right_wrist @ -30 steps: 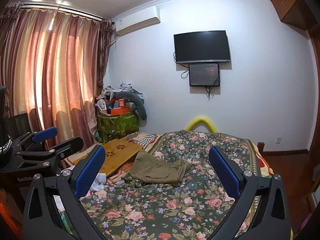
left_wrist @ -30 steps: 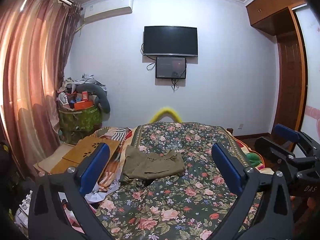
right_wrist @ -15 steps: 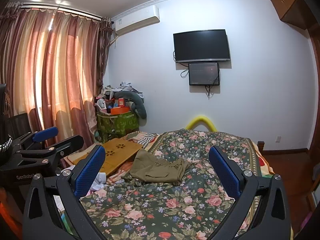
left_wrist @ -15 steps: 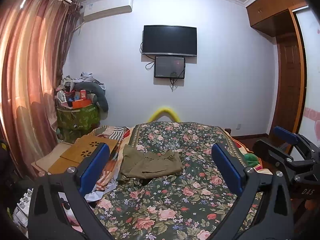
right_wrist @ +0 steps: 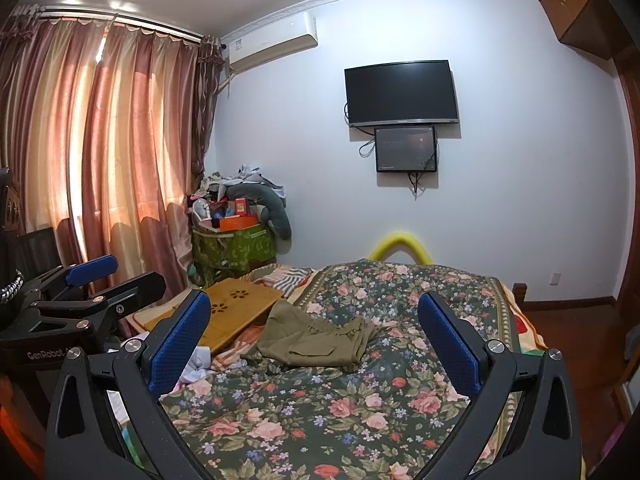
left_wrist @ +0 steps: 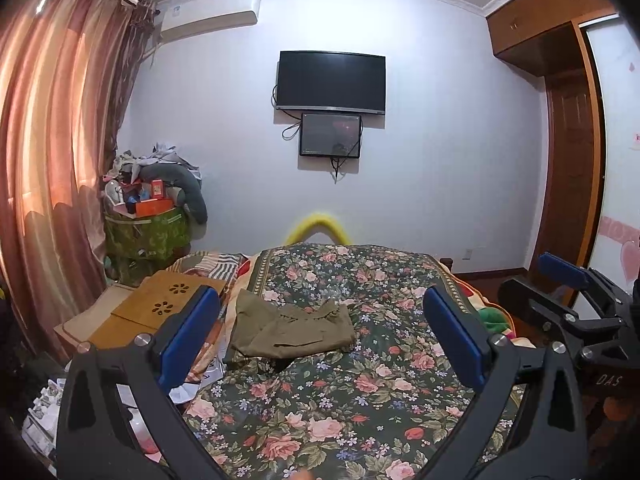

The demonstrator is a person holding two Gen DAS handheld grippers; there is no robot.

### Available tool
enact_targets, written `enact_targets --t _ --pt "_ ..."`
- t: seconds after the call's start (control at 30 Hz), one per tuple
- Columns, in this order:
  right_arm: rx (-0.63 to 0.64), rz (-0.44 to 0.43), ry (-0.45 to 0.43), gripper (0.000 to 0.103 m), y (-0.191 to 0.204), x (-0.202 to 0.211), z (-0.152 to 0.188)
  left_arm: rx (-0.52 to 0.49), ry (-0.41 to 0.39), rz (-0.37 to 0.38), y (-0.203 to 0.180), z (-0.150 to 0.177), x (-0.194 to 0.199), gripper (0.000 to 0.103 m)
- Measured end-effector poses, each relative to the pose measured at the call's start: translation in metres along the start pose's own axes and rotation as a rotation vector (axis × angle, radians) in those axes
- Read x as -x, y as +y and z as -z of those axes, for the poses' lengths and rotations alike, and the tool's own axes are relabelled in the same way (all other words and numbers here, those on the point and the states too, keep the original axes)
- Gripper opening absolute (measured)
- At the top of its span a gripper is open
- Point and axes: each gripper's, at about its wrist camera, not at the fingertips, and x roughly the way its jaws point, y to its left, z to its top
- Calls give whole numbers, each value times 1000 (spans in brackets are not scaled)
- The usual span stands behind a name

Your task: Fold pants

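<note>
Olive-green pants (left_wrist: 290, 330) lie folded in a compact bundle on the floral bedspread (left_wrist: 340, 400), toward its left side; they also show in the right wrist view (right_wrist: 316, 340). My left gripper (left_wrist: 320, 336) is open and empty, held above the bed well short of the pants. My right gripper (right_wrist: 314, 340) is open and empty too, likewise back from the pants. Each gripper shows at the edge of the other's view: the right one (left_wrist: 568, 300) and the left one (right_wrist: 92, 292).
A wooden lap tray (left_wrist: 168, 304) lies left of the pants on striped bedding. A green bin piled with clutter (left_wrist: 148, 232) stands by the curtains (left_wrist: 52, 160). A TV (left_wrist: 332, 82) hangs on the far wall. A wooden wardrobe (left_wrist: 568, 160) stands at the right.
Both views shift only slightly. The pants stay folded and untouched. Both grippers stay open and empty.
</note>
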Motion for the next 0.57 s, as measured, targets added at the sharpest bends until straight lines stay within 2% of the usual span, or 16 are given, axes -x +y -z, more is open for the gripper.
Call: enact_targets --t 0.57 --pt "-18 3 12 103 -3 -8 4 -1 26 28 -1 2 -10 103"
